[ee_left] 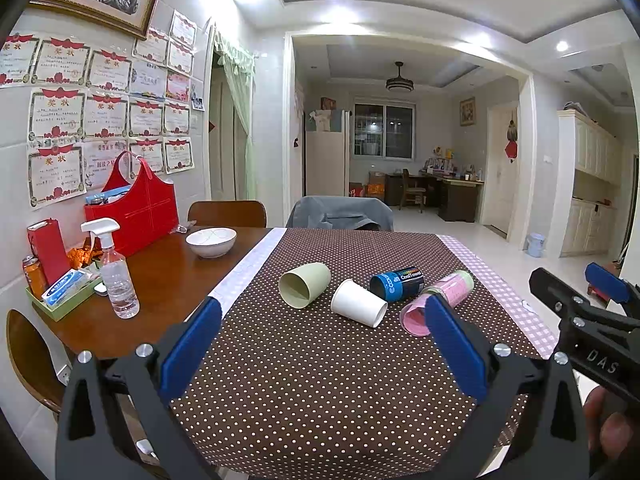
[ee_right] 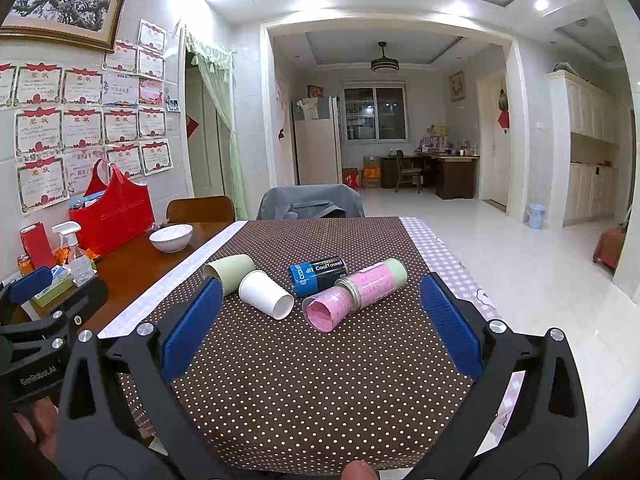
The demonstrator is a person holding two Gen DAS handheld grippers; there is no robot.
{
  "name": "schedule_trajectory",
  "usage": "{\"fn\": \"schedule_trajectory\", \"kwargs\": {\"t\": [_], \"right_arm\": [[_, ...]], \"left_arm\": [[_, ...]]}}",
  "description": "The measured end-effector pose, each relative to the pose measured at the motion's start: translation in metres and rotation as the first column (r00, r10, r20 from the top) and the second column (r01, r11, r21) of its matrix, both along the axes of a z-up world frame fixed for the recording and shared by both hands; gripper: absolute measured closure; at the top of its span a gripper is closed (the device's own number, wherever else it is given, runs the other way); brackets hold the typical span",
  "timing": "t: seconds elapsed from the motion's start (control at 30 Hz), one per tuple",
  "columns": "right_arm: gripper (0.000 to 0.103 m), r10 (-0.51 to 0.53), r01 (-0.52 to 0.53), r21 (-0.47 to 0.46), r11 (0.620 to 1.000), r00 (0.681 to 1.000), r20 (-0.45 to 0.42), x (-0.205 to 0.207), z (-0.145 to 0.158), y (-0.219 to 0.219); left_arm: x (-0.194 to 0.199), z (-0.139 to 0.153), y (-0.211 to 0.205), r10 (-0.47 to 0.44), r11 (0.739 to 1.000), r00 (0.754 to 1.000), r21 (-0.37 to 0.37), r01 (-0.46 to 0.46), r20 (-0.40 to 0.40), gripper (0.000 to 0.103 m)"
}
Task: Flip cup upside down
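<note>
Dining room, wooden table, brown dotted cloth point(ee_left: 320, 380) over most of it. Four containers lie on their sides mid-cloth. Landmark: white paper cup point(ee_left: 359, 303), mouth toward the near edge. Green cup point(ee_left: 305, 285) just beside it on the wall side, possibly touching. Blue can point(ee_left: 397, 283) just behind it, pink-and-green jar point(ee_right: 352, 294) beyond that toward the open floor side.

Left gripper point(ee_left: 320, 340) hovers short of the white cup, blue pads wide apart, nothing between them. Right gripper point(ee_right: 320, 328) likewise spread and empty, lined up nearer the jar.

Which cup is meant I cannot tell; none is inverted yet.

Risks, as I judge: paper wall would crush under a hard squeeze; round bodies may roll when nudged; tight cluster means a pad could knock a neighbour.

Room: bare cloth lies before the white cup, good for setting down. Floor-side table edge sits near the jar. Bowl point(ee_left: 211, 241) and spray bottle point(ee_left: 114, 268) well apart, wall side.
</note>
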State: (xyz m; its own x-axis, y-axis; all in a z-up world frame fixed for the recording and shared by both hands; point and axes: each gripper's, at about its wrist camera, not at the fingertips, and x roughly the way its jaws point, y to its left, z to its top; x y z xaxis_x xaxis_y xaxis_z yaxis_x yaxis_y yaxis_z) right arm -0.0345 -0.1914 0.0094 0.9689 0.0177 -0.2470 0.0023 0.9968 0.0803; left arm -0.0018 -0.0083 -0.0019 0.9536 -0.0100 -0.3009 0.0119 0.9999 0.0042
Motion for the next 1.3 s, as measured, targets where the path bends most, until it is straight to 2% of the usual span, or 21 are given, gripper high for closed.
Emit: {"fn": "schedule_trajectory", "kwargs": {"t": [1.3], "right_arm": [[0.006,0.004,-0.004,0.003,1.000,1.000,-0.002,0.0017,-0.0049,0.0002]], "left_arm": [[-0.0009,0.0008,-0.0001,0.001,1.000,1.000,-0.001,-0.001,0.001,0.004]]}}
